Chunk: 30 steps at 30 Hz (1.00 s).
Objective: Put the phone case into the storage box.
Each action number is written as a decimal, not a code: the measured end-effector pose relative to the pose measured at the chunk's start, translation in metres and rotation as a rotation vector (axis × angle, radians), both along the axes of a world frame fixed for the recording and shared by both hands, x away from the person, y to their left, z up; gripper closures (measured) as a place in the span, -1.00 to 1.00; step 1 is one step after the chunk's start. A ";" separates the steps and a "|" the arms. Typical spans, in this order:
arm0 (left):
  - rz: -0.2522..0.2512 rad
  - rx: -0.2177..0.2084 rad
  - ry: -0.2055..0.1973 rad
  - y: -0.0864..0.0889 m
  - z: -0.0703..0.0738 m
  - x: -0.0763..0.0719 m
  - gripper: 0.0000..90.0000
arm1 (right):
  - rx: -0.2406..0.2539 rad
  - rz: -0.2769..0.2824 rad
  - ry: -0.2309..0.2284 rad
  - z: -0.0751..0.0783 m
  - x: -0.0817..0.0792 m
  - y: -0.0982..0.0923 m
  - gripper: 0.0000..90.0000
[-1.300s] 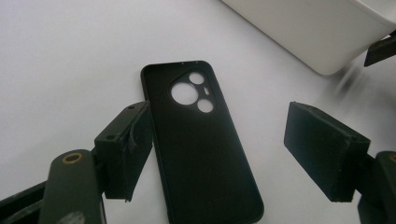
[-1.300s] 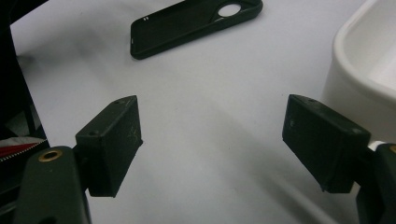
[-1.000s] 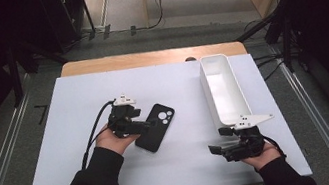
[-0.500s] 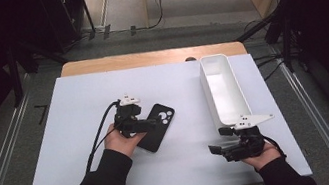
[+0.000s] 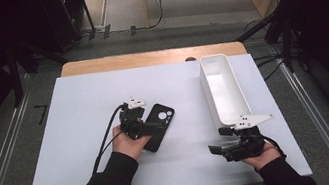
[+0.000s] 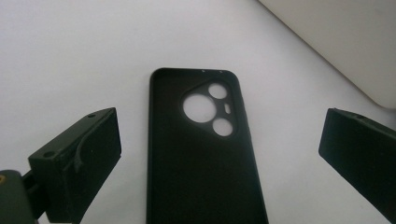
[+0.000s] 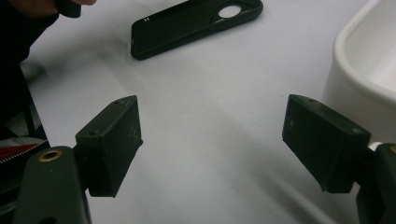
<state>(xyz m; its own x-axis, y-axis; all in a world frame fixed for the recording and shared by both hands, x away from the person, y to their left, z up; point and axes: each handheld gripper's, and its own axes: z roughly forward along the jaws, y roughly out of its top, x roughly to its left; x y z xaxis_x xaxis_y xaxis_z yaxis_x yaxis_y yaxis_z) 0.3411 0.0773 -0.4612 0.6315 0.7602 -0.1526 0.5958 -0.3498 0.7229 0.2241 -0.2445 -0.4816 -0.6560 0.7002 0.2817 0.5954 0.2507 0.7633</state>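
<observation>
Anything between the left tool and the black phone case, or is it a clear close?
Nothing visible is in the way. In the left gripper view the phone case lies flat on the white table between the open jaws of the left tool, with bare table on both sides. The white bin sits off to the side.

Overhead forward-down view; two close gripper views sharing phone case (image 6: pixel 203 154)

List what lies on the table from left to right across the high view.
Left gripper with its jaws apart → black phone case lying flat just past it → right gripper, open, near the table's front edge → long white tray at the right side.
</observation>
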 end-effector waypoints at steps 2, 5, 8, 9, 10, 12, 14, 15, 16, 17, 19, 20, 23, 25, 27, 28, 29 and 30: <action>0.007 0.007 -0.003 -0.001 -0.001 0.000 -1.00 | 0.000 0.000 0.000 0.000 0.000 0.000 -0.60; 0.010 0.014 -0.006 -0.002 -0.004 0.000 -1.00 | 0.000 0.000 0.000 0.000 0.000 0.000 -0.60; 0.016 -0.011 -0.005 -0.001 -0.007 -0.001 -1.00 | 0.001 0.000 0.000 0.000 0.000 0.000 -0.60; 0.019 -0.011 -0.003 -0.001 -0.008 -0.001 -1.00 | 0.003 -0.001 0.001 0.000 0.000 0.000 -0.60; 0.019 -0.006 -0.004 -0.001 -0.010 0.000 -1.00 | 0.003 -0.002 0.002 0.000 0.000 0.000 -0.60; 0.020 0.002 0.004 -0.001 -0.011 -0.001 -1.00 | 0.002 -0.001 0.001 0.000 0.000 0.000 -0.60; 0.018 0.009 0.002 -0.003 -0.014 -0.002 -1.00 | -0.001 0.001 -0.001 0.000 0.000 0.000 -0.60; 0.016 0.013 -0.001 -0.003 -0.016 -0.002 -1.00 | -0.001 0.001 0.000 0.000 0.000 0.000 -0.60; 0.013 0.018 -0.003 -0.004 -0.017 -0.002 -1.00 | 0.001 0.002 0.001 0.000 0.000 0.000 -0.60; 0.013 0.022 -0.005 -0.004 -0.018 -0.002 -1.00 | 0.001 0.002 0.000 0.000 0.000 0.000 -0.60; 0.018 0.024 -0.003 -0.004 -0.020 -0.002 -1.00 | 0.002 0.004 0.002 0.000 0.000 0.000 -0.60; 0.016 0.025 -0.007 -0.004 -0.021 -0.002 -1.00 | 0.002 0.004 0.002 0.000 0.000 0.000 -0.60; 0.016 0.022 -0.010 -0.005 -0.024 -0.003 -1.00 | 0.002 0.006 0.001 0.000 0.000 0.001 -0.60; 0.021 0.018 -0.002 -0.005 -0.026 -0.003 -0.99 | 0.002 0.005 0.001 0.000 -0.001 0.001 -0.60; 0.025 0.021 0.004 -0.005 -0.029 -0.003 -0.99 | 0.003 0.006 0.002 0.000 -0.001 0.001 -0.60; 0.027 0.024 0.004 -0.005 -0.030 -0.003 -1.00 | 0.003 0.006 0.002 0.000 -0.001 0.001 -0.60; 0.025 0.029 0.002 -0.006 -0.032 -0.004 -0.99 | 0.003 0.007 0.001 0.000 -0.001 0.001 -0.60; 0.026 0.036 0.004 -0.006 -0.032 -0.004 -1.00 | 0.001 0.006 0.001 0.000 -0.001 0.001 -0.60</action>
